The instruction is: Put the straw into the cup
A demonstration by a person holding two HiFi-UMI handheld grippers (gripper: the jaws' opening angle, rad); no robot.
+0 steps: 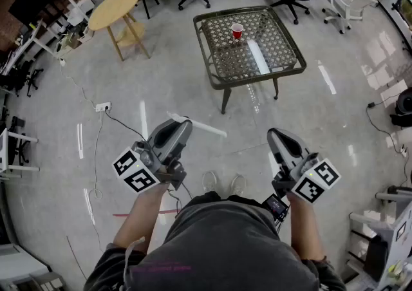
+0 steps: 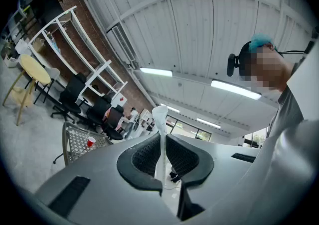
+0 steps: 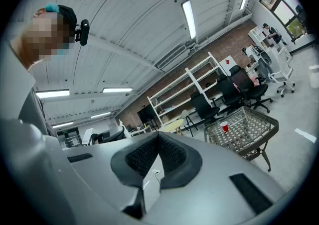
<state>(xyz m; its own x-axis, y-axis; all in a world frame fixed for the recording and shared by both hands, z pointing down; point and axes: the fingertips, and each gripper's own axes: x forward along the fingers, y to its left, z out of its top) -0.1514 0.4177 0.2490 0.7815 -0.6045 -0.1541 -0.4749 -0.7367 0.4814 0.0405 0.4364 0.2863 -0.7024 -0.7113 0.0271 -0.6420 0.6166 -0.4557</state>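
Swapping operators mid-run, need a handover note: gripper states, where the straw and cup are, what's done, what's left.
Left gripper: shut on the straw; the white straw sticks out past the jaws on both sides.
Right gripper: shut, nothing between the jaws.
Cup: red, upright on the wicker-top table, across open floor ahead of the person and well apart from both grippers.
Done: straw is in the left grip.
Left: walk up to the table, line the straw up over the cup's mouth, lower it in and open the left jaws. The right gripper is free to steady the cup if needed.
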